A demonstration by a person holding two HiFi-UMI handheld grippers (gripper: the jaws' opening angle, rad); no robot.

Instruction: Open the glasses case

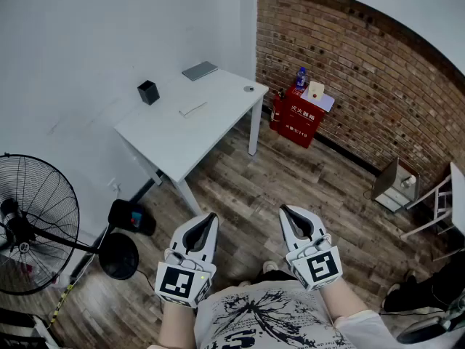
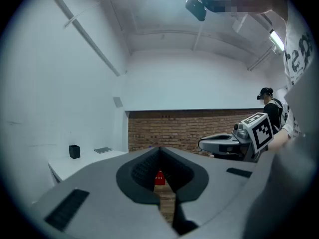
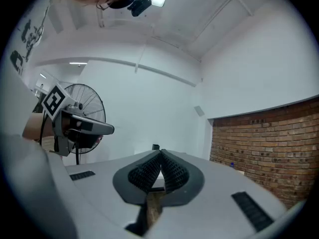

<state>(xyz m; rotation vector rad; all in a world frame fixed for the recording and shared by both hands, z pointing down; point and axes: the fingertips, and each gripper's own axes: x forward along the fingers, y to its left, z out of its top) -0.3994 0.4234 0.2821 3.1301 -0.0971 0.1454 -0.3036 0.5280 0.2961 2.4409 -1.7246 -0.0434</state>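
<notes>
The glasses case (image 1: 193, 109) is lying on the white table (image 1: 167, 140), well apart from both of your grippers. It is showing as a slim, pale oblong. Its long axis is running from lower left to upper right in the head view, roughly along the table's length. At this range you cannot tell which end is which, where the lid seam is, or what it is made of.

Your left gripper (image 2: 159, 151) is holding its ribbed black pads tip to tip, with nothing between them. The red box (image 2: 159, 178) is showing through the eye-shaped gap behind the tips. Your right gripper (image 3: 160, 153) is likewise pressing its diamond-textured pads together on nothing. Both grey shells are pointing level, side by side, towards the table, each carrying its marker cube (image 1: 183, 283) at your wrist.

Beyond the case, a black box (image 1: 148, 91) and a flat grey slab (image 1: 200, 70) are sitting near the table's far side. The fan (image 1: 33, 224) is standing at the left, its wire guard cut off by the frame edge. The brick wall (image 1: 349, 71) is curving across the right, above the wood-grain plank floor (image 1: 247, 187).
</notes>
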